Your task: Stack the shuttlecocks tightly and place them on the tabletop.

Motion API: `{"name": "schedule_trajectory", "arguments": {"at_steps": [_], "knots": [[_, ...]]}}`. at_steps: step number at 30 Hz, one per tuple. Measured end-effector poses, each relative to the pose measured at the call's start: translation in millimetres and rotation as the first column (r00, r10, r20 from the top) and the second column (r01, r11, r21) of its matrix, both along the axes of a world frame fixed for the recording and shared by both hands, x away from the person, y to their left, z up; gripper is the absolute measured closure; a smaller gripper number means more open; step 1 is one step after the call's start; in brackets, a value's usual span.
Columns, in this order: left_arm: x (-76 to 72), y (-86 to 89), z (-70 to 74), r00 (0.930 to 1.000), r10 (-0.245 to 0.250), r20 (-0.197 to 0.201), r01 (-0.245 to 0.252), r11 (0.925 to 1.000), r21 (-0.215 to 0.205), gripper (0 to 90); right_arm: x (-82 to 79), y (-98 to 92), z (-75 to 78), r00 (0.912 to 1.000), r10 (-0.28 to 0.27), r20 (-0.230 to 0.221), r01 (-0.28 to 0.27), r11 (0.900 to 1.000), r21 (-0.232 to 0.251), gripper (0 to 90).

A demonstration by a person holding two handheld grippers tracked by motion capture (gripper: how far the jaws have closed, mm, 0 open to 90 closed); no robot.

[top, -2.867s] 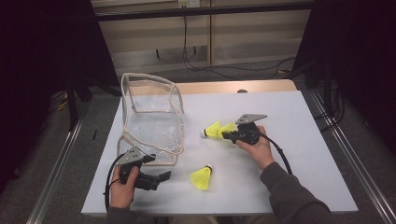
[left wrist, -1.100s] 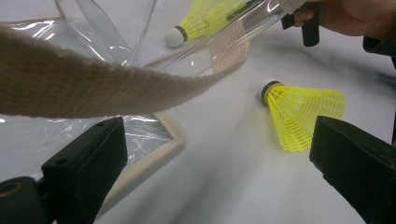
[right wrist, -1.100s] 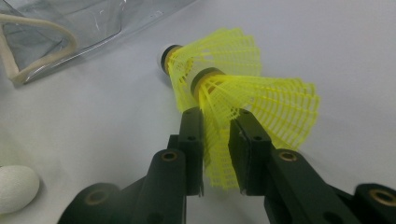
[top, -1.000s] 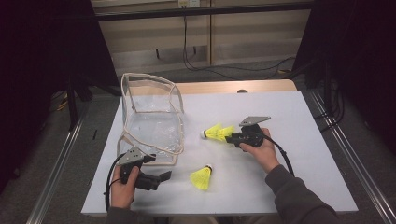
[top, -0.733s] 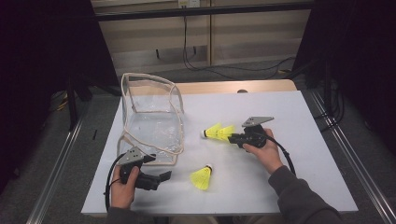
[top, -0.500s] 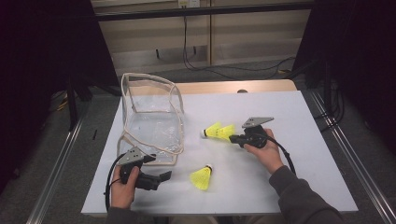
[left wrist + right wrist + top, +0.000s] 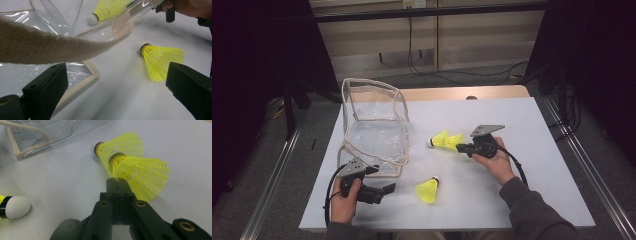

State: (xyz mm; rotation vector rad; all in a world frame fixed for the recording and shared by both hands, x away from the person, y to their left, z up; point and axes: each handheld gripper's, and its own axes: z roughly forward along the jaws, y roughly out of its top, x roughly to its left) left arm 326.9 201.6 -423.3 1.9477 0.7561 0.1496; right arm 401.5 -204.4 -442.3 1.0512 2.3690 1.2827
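Right gripper (image 7: 117,181) jaws pinching nested shuttlecocks' (image 7: 135,170) skirt edge, contact partly hidden, left gripper (image 7: 117,85) jaws apart.

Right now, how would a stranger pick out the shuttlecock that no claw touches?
Start at the clear bag on the white table. In front of its open mouth lies a yellow shuttlecock, alone. Unlike the nested pair farther back, it is single and no claw is on it.

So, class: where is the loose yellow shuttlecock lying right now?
In the high view, the loose shuttlecock lies on the white table, front centre, between the left gripper and the clear bag.
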Motion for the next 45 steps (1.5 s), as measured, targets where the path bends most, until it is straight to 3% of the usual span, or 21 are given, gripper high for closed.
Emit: {"name": "schedule_trajectory", "arguments": {"at_steps": [7,36,45], "knots": [[0.1,0.3,0.1,1.0000,0.001,0.001,-0.001,1.0000,0.000,4.2,1.9,3.7,4.8,0.9998,0.012,0.015,-0.012,1.000,0.006,89.9],[0.4,-0.2,-0.2,1.0000,-0.002,-0.002,0.002,1.0000,0.002,4.2,7.0,9.7,-0.2,0.9998,0.021,0.002,-0.021,1.000,-0.005,88.5],[0.5,0.1,-0.2,1.0000,-0.002,0.001,0.002,1.0000,0.001,4.2,8.1,9.2,-1.5,1.0000,-0.005,0.008,0.005,1.000,-0.004,84.2]]}}
